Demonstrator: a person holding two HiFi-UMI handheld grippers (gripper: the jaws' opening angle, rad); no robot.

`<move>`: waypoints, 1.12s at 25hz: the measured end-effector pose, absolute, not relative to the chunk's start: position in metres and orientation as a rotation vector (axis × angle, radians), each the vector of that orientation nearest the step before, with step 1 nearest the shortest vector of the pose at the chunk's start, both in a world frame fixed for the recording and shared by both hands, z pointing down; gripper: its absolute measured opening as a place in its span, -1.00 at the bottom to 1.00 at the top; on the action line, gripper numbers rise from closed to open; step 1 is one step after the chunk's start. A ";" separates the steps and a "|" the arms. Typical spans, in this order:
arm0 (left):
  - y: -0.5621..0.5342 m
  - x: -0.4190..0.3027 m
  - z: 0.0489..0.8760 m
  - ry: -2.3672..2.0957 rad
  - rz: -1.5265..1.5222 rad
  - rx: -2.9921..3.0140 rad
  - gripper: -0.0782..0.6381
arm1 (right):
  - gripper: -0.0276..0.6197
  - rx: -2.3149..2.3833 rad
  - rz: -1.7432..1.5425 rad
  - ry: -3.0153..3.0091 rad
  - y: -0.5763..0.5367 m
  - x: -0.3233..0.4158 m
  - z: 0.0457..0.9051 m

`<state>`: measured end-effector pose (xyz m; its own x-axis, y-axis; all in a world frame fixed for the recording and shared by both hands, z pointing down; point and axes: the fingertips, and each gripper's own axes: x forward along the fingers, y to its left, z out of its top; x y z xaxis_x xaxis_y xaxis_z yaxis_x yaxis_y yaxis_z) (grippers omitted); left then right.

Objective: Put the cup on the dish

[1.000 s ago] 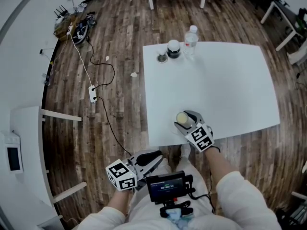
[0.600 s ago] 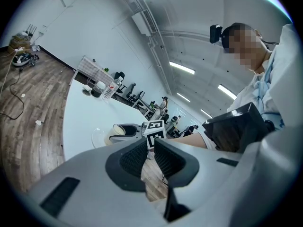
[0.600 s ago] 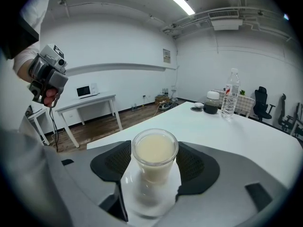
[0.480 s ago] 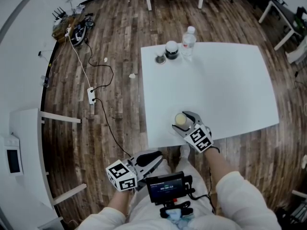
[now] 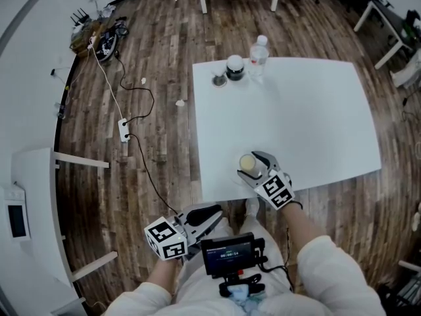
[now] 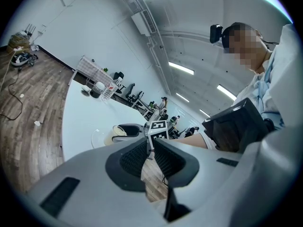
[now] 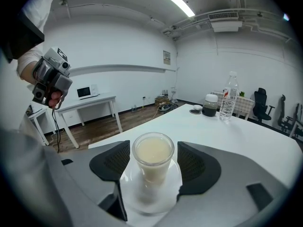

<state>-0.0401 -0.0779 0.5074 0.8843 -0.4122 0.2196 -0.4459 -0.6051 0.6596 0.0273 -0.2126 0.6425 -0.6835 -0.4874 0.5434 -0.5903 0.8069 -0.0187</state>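
On the table (image 7: 232, 131), cup (image 7: 152, 161) stands between parted fingers (image 7: 111, 162).

Arm extended, right gripper (image 5: 254, 164) jaws stand wide apart; left gripper (image 5: 211, 216) jaws together by torso

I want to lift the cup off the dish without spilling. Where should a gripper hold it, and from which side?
I'd hold the cup by its side wall, about midway up, coming in level from the near side, as the right gripper stands now: open, a pad either side. The cup is upright, round and nearly full, so avoid the open top and stay above the dish.
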 end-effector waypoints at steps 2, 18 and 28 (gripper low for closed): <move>-0.079 -0.039 0.507 -0.611 0.057 2.295 -0.67 | 0.05 0.806 0.258 -2.469 -0.213 0.031 0.638; -0.087 -0.029 0.498 -0.560 0.061 2.359 -0.67 | 0.05 0.926 0.333 -2.471 -0.188 0.066 0.611; -0.083 -0.023 0.492 -0.498 0.032 2.419 -0.67 | 0.04 1.009 0.384 -2.524 -0.159 0.070 0.576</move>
<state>-0.0231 -0.0829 0.4919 0.9273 -0.3438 0.1478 -0.3598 -0.7105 0.6048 0.0698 -0.1588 0.5756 -0.6631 -0.5955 0.4536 -0.7034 0.7030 -0.1054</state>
